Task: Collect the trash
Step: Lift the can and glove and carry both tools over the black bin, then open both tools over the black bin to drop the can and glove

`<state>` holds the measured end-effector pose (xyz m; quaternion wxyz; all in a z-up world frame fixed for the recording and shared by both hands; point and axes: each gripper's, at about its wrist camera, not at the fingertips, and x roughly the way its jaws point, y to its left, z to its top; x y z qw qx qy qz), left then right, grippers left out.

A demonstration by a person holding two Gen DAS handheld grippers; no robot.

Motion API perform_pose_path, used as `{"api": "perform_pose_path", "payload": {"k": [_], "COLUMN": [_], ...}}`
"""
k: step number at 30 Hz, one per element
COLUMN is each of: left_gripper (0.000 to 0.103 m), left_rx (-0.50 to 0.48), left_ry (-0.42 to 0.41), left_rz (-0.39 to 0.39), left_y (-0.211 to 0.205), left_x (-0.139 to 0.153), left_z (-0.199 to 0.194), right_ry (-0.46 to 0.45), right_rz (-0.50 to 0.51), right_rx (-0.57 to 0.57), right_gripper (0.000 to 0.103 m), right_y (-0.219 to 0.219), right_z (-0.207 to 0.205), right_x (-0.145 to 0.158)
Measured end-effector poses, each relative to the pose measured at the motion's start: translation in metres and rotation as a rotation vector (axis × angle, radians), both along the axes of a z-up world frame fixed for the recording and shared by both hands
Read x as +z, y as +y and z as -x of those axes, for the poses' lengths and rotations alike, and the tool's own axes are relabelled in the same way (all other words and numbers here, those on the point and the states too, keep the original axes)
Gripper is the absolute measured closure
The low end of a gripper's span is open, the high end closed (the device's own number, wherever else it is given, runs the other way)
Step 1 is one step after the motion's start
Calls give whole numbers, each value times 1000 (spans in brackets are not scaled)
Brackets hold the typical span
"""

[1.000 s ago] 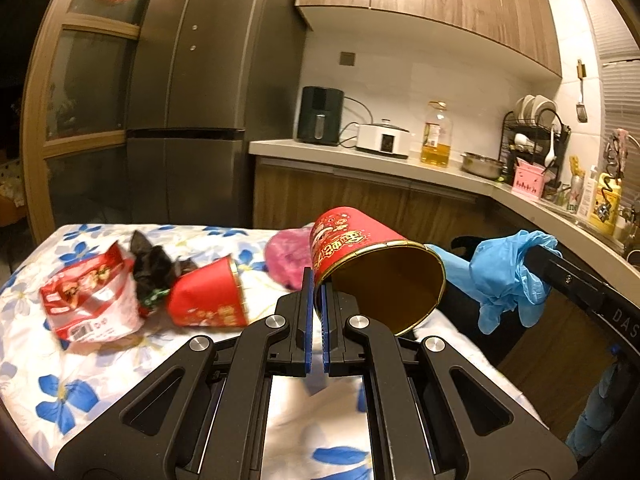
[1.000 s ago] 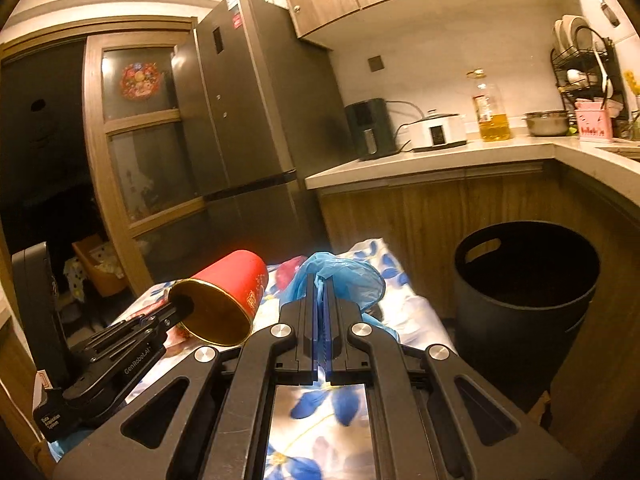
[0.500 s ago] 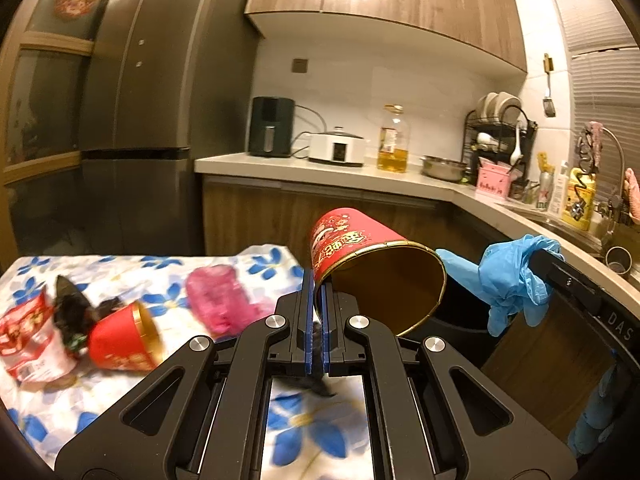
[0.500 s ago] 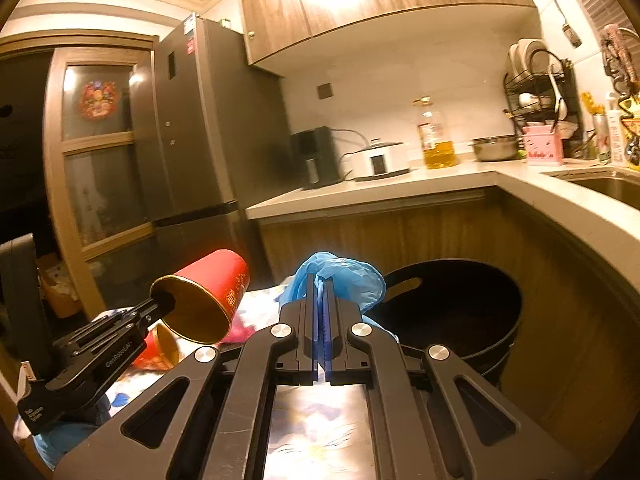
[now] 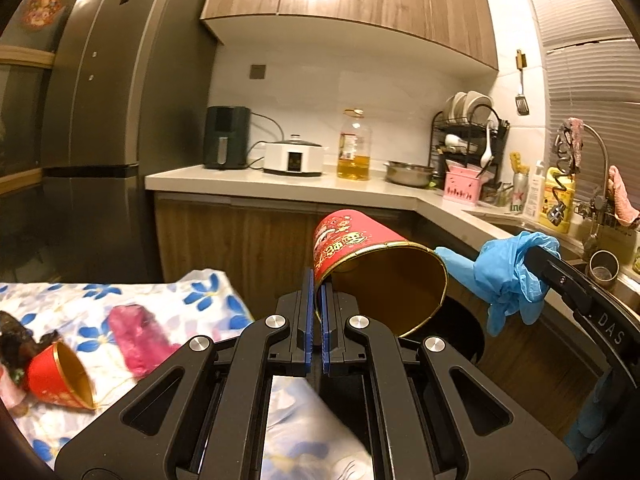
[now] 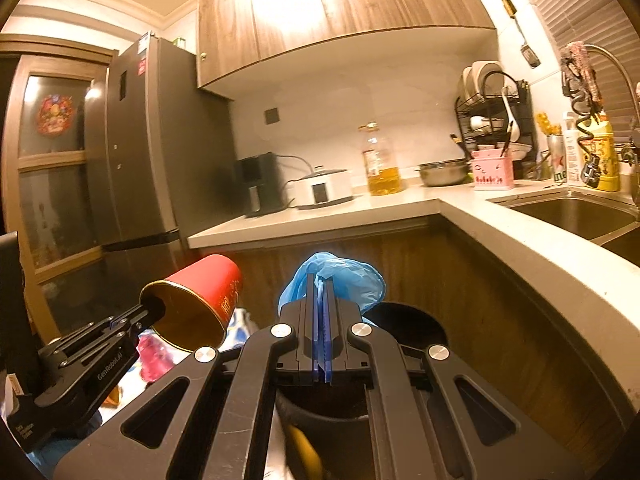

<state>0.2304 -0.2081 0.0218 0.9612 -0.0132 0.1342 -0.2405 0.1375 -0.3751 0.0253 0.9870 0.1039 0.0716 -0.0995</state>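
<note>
Red cup [image 5: 372,264] pinched in left hand-held gripper [image 5: 317,300], seemingly above bin [image 5: 464,332]

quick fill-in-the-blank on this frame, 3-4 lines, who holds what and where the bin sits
1. The left gripper is shut on the rim of the ____ paper cup with the gold lining.
2. The right gripper is shut on a crumpled ____ disposable glove.
3. Below both grippers stands the round ____ trash bin.
4. A second, smaller red cup lies on its ____ on the floral tablecloth.

Missing words: red; blue; black; side
</note>
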Motion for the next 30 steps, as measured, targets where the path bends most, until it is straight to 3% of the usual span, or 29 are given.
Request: {"api": "perform_pose_path", "payload": {"k": [9,30], "left_gripper": [101,101], "left_rx": [-39,-62], "left_ry": [3,45], "left_rz": [-7,-21], "left_y": [-31,-58], "left_x": [-3,-19], "left_z": [-16,-39], "right_ry": [2,19], "right_rz": [-17,-14], "right_rx": [-36,-41], "right_gripper": [100,100], "right_y": [-17,-27], "right_z": [-10,-29], "right_x": [-3,-9]}}
